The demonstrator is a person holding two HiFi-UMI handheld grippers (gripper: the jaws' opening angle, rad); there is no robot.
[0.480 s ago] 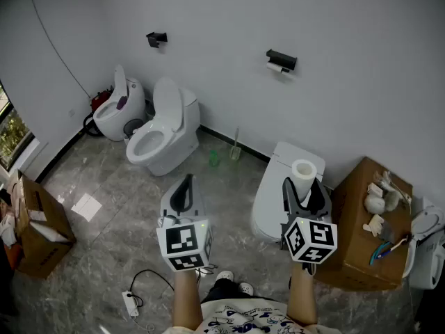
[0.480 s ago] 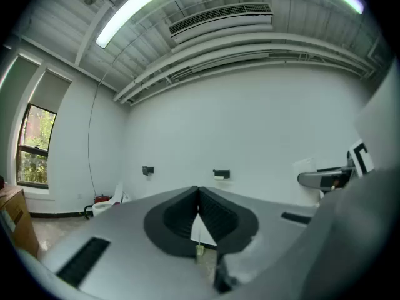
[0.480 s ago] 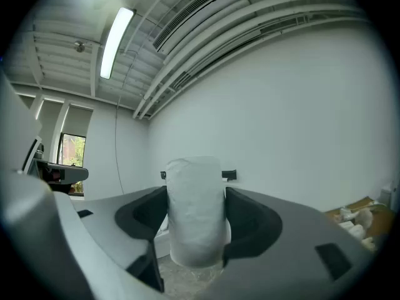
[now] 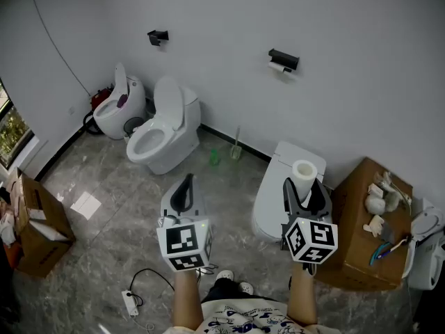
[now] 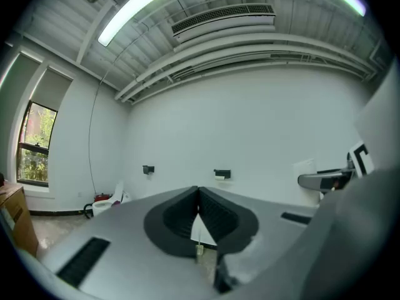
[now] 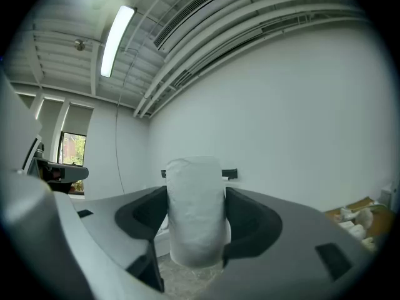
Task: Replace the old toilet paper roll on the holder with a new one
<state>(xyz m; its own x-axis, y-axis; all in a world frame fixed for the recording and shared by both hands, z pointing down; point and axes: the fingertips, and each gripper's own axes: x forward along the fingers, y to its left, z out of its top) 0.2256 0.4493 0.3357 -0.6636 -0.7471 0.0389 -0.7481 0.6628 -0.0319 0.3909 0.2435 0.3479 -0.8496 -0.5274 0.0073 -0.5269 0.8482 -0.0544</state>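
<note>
With my left tool (image 4: 183,184) shut and empty and my right tool (image 4: 304,184) clamped on the new roll (image 4: 304,170), that soft roll could slip free before reaching the holder (image 4: 282,59).

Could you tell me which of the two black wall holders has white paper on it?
The right-hand holder, above the closed toilet; the left holder, above the open toilet, shows only black.

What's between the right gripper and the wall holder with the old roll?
Head view: the roll the right gripper holds, a closed white toilet, then bare wall.
</note>
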